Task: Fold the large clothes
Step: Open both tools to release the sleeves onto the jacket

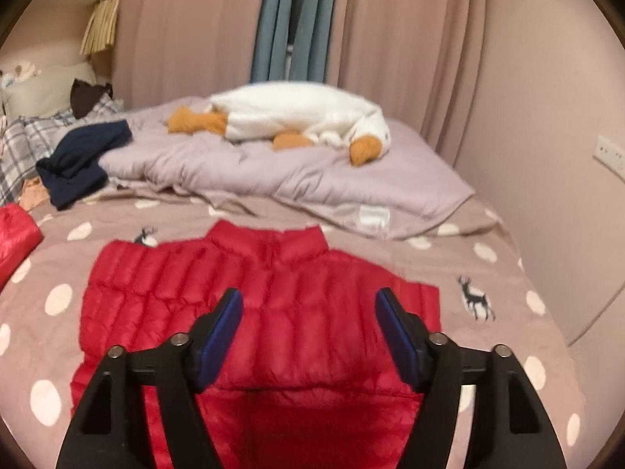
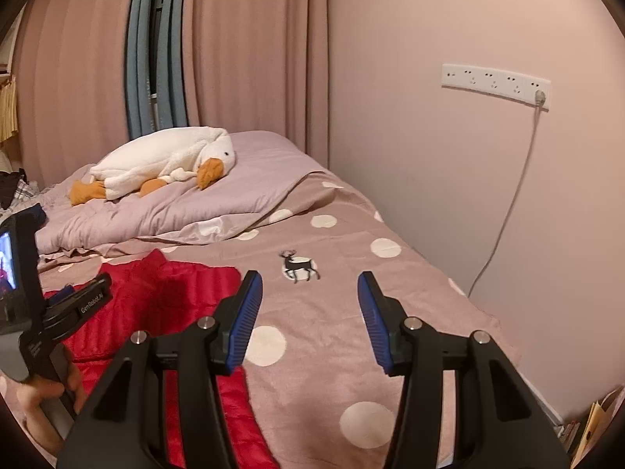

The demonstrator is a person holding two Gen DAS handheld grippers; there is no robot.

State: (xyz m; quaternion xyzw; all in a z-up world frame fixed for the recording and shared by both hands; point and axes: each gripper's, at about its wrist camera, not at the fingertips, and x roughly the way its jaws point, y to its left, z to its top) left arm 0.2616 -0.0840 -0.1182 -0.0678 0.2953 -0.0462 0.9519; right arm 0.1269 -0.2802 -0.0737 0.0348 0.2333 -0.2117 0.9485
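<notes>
Above the red puffer jacket on the bed, both grippers' jaws stand spread, pinching nothing.

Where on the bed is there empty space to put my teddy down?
Bare spotted sheet lies between the red jacket and the wall. The far end is crowded: quilt, goose toy, navy clothes.

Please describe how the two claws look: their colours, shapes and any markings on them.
Both claws, left claw and right claw, have black angular frames with silver round pins at the joints and two flat blue ribbed pads. Seen from the right wrist, the left claw's side carries white "GenRobot.AI" lettering and a small lit screen.
</notes>
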